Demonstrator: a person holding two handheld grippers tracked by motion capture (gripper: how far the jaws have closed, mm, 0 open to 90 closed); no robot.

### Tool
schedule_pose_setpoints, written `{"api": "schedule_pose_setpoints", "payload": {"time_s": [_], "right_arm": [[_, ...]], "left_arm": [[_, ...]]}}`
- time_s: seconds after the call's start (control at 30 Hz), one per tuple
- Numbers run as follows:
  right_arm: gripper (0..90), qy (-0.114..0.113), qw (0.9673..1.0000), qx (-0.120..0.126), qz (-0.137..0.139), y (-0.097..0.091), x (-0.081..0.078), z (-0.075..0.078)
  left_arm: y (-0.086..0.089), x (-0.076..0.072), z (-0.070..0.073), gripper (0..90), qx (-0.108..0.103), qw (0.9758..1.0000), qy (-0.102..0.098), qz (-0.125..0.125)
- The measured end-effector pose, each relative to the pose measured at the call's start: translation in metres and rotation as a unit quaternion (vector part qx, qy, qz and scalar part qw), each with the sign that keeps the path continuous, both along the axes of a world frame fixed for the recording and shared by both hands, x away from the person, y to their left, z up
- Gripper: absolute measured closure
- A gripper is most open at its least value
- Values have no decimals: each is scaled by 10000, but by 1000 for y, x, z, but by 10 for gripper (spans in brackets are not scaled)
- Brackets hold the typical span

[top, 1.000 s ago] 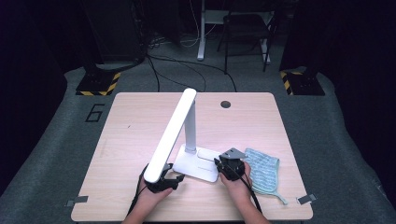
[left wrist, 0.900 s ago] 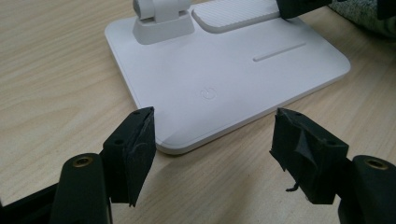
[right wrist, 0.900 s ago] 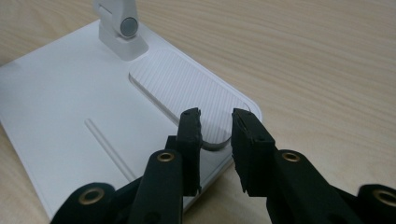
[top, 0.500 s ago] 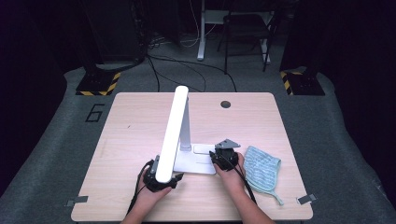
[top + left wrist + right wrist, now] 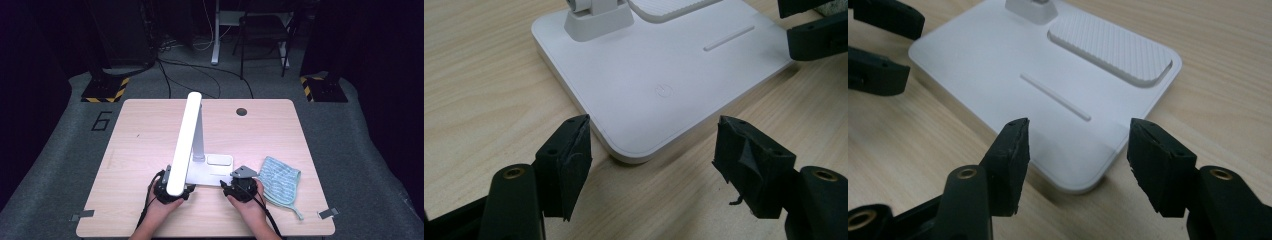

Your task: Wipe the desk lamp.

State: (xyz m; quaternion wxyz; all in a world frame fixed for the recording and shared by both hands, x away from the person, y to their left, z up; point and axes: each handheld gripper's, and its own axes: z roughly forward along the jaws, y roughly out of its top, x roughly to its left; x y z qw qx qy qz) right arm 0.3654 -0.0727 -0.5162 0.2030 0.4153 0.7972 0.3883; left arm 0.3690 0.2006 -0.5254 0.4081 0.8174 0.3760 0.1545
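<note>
A white desk lamp stands on the wooden table (image 5: 145,130), its flat base (image 5: 212,172) near the front and its long light bar (image 5: 185,137) reaching toward me. My left gripper (image 5: 170,192) sits under the bar's tip. It is open, and the base's (image 5: 664,65) near corner lies between the pads of my left gripper (image 5: 655,140), untouched. My right gripper (image 5: 239,189) is at the base's right front corner. Its jaws have just been opening; in the right gripper view my right gripper (image 5: 1079,137) stands wide around the corner of the base (image 5: 1013,75) without pressing it.
A blue-green striped cloth (image 5: 281,180) lies right of my right gripper, near the table's front right. A ribbed pad (image 5: 1108,50) is set into the base. A round cable hole (image 5: 241,111) marks the table's far edge. Dark floor surrounds the table.
The lamp turned, so its bar now points straighter toward me. My right gripper went up to the base, then drew back toward me. The left gripper stayed put.
</note>
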Motion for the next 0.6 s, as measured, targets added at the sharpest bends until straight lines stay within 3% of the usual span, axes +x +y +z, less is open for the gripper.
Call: {"api": "schedule_pose_setpoints", "payload": {"time_s": [0.1, 0.27, 0.6], "right_arm": [[400, 45, 9999, -110, 20, -2, -1, -5], [437, 240, 9997, -16, 91, -2, -1, -7], [499, 139, 9999, -60, -2, -3, 5, -7]], "left_arm": [[-1, 0, 0, 334, -32, 10000, 7, 12], [-3, 1, -1, 379, 49, 10000, 53, 52], [-3, 3, -1, 419, 62, 9999, 60, 145]]}}
